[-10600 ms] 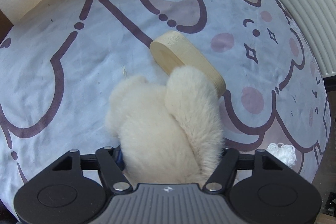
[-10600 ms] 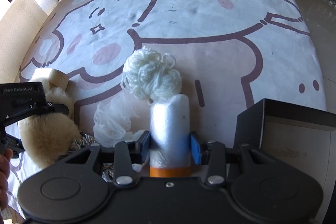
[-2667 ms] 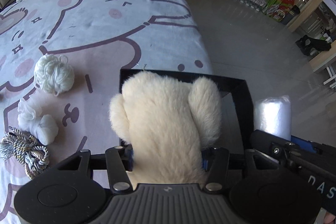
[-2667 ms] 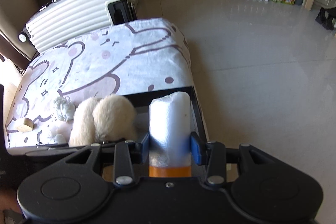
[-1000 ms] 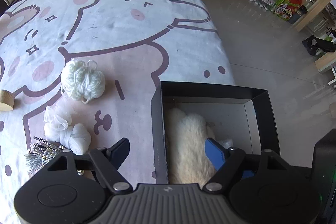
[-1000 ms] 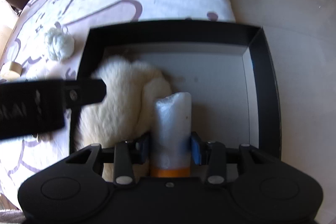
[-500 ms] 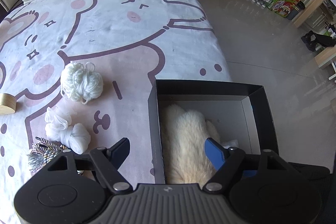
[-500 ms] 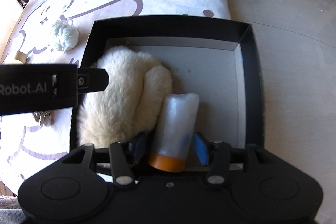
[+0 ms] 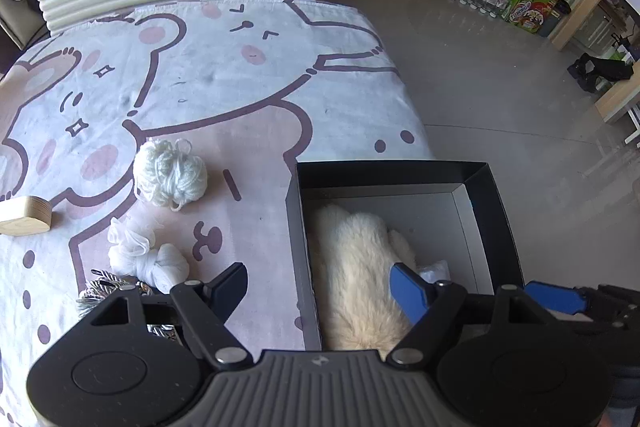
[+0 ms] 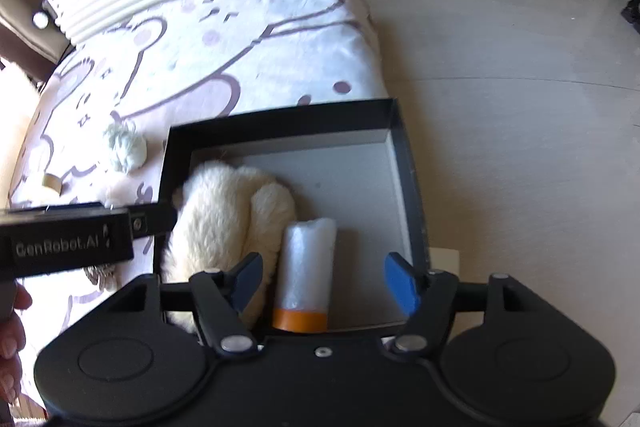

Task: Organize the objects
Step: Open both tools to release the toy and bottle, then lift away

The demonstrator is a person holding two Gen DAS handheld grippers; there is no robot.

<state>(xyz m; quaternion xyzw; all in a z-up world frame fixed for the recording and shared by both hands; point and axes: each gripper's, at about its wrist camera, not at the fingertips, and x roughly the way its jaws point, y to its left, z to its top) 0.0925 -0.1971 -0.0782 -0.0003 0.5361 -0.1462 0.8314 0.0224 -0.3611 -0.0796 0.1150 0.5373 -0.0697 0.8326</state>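
Sorting looks partly done: the black box (image 10: 400, 147) at the table's edge already holds the fluffy toy (image 10: 224, 211) and, just beside it, the plastic-wrapped roll (image 10: 308, 259) with its orange end. The right hand-held gripper (image 10: 324, 283) hangs over the roll with its jaws spread wide and nothing between them; the left hand-held gripper (image 9: 320, 291) is likewise wide and empty, straddling the box's left wall.

My guess is that the step in hand is letting go and turning to the next pieces. That calls for the left one to swing out over the bear-print cloth (image 9: 240, 75) toward the ball of yarn (image 9: 170, 173), the white mesh bundle (image 9: 148, 259), the silvery tassel (image 9: 100, 283) or the wooden block (image 9: 24, 215), all well apart from the box.

The left wrist view lays these loose things out clearly but shows only a sliver of the roll. The right wrist view shows the roll whole, while the yarn is small and blurred there and the mesh bundle is mostly hidden behind the other tool.
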